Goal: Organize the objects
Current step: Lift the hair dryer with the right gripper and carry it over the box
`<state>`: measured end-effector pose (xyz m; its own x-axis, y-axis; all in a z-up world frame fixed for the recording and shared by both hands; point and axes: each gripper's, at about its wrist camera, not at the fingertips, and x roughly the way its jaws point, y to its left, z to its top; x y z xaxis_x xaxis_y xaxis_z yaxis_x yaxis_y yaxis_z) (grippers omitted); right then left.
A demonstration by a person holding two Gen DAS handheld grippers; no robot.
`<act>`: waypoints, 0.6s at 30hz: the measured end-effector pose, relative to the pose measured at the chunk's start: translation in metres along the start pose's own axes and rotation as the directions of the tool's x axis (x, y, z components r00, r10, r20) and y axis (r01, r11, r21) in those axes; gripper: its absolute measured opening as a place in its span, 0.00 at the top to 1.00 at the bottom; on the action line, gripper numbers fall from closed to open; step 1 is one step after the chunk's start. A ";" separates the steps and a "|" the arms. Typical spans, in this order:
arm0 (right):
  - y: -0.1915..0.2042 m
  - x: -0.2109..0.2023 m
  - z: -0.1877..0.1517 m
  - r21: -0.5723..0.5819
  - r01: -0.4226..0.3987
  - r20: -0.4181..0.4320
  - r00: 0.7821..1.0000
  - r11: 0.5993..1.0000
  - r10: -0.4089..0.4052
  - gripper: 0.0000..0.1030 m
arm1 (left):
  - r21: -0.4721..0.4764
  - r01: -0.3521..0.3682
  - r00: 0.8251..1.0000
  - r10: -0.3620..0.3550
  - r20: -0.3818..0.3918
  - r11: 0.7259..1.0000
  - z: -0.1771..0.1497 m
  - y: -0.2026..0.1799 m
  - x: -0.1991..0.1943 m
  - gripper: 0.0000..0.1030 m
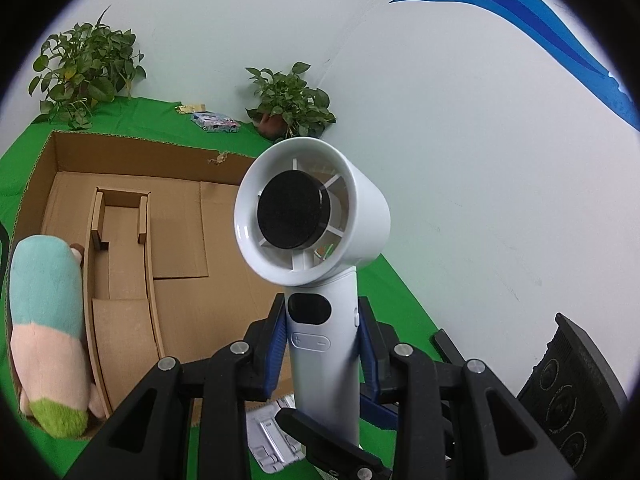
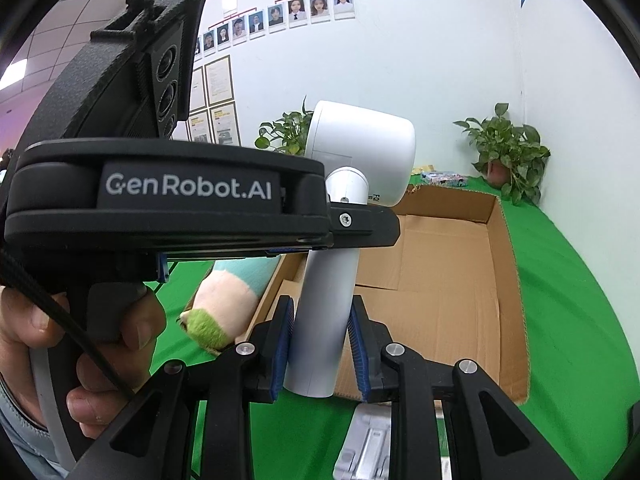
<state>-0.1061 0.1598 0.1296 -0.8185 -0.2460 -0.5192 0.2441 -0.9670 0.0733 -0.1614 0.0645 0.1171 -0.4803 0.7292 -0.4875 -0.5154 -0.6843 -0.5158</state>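
Observation:
A white handheld fan (image 1: pixel 316 216) stands upright above the green table, head up. My left gripper (image 1: pixel 323 344) is shut on its handle just below the head. My right gripper (image 2: pixel 322 344) has its blue pads either side of the lower handle (image 2: pixel 326 320); the left pad touches it, a narrow gap shows at the right pad. The open cardboard box (image 1: pixel 132 216) lies behind the fan and also shows in the right wrist view (image 2: pixel 448 280). A pastel plush toy (image 1: pixel 48 332) lies along the box's left side, also seen in the right wrist view (image 2: pixel 224 300).
A small inner cardboard insert (image 1: pixel 120 256) sits in the box. Two potted plants (image 1: pixel 86 68) (image 1: pixel 290 100) and a small colourful packet (image 1: pixel 214 122) stand at the back by the wall. A silver folding stand (image 1: pixel 268 440) lies on the green cloth (image 1: pixel 400 300) under the grippers.

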 end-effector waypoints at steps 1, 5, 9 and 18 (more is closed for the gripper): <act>-0.003 0.007 0.003 0.002 -0.003 -0.007 1.000 1.000 0.003 0.76 | -0.003 -0.001 1.000 0.001 -0.003 1.000 0.002 0.003 0.003 0.70; -0.009 0.026 0.007 0.010 -0.009 -0.035 0.999 1.000 0.009 0.76 | -0.026 -0.009 1.000 0.009 -0.022 1.000 0.010 0.016 0.019 0.70; -0.020 0.054 0.008 0.028 -0.018 -0.070 0.997 0.999 0.020 0.76 | -0.048 -0.020 0.999 0.017 -0.047 0.999 0.013 0.032 0.035 0.70; -0.041 0.111 0.004 0.056 -0.036 -0.144 0.989 0.998 0.044 0.75 | -0.096 -0.043 0.995 0.034 -0.095 0.994 0.007 0.064 0.066 0.70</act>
<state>-0.2089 0.1721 0.0727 -0.7234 -0.2757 -0.6330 0.2436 -0.9598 0.1397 -0.2309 0.0688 0.0575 -0.4282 0.7016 -0.5695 -0.4234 -0.7126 -0.5595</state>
